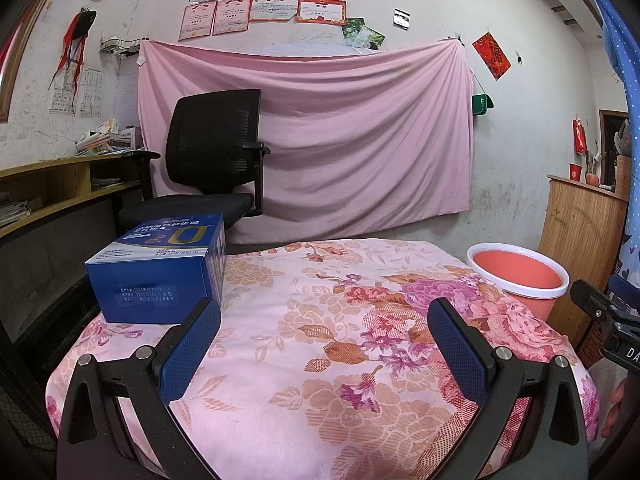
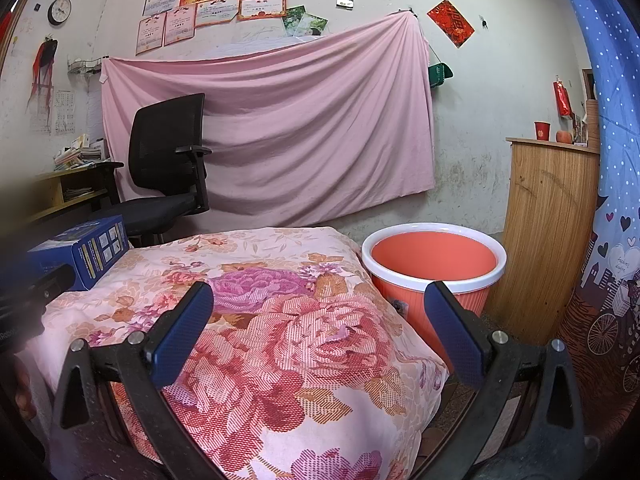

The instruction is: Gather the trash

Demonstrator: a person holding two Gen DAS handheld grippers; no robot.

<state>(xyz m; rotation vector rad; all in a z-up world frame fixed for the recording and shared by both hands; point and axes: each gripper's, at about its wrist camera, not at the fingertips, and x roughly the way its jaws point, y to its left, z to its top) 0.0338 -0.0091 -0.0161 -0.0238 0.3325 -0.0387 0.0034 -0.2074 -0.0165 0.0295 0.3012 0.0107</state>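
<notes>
Left gripper (image 1: 324, 316): jaws spread wide, nothing between them; held low over the near part of the table, its left finger just beside the box's near right corner
Right gripper (image 2: 318, 304): jaws spread wide, empty; aimed across the table's right side toward the bin
Blue box (image 1: 160, 268): the likely trash; a closed carton lying flat at the table's far left corner, printed face up, left side at or close to the table's left edge
Bin (image 2: 434, 258): salmon pail with white rim, on the floor just off the table's far right corner; looks empty, mouth open upward
Table (image 1: 340, 360): covered in floral cloth, soft and rumpled, edges rounded off
Step in hand: judged to be the approach to the box, not yet gripped
Doing it well: box is wide; take it across its narrower dimension, pads flat on opposite faces, square rather than on a corner
Edges: a push from the right could slide the box off the left side
Open room: cloth between box and bin is bare, so the carry path is free; office chair (image 1: 212, 152) stands well behind
</notes>
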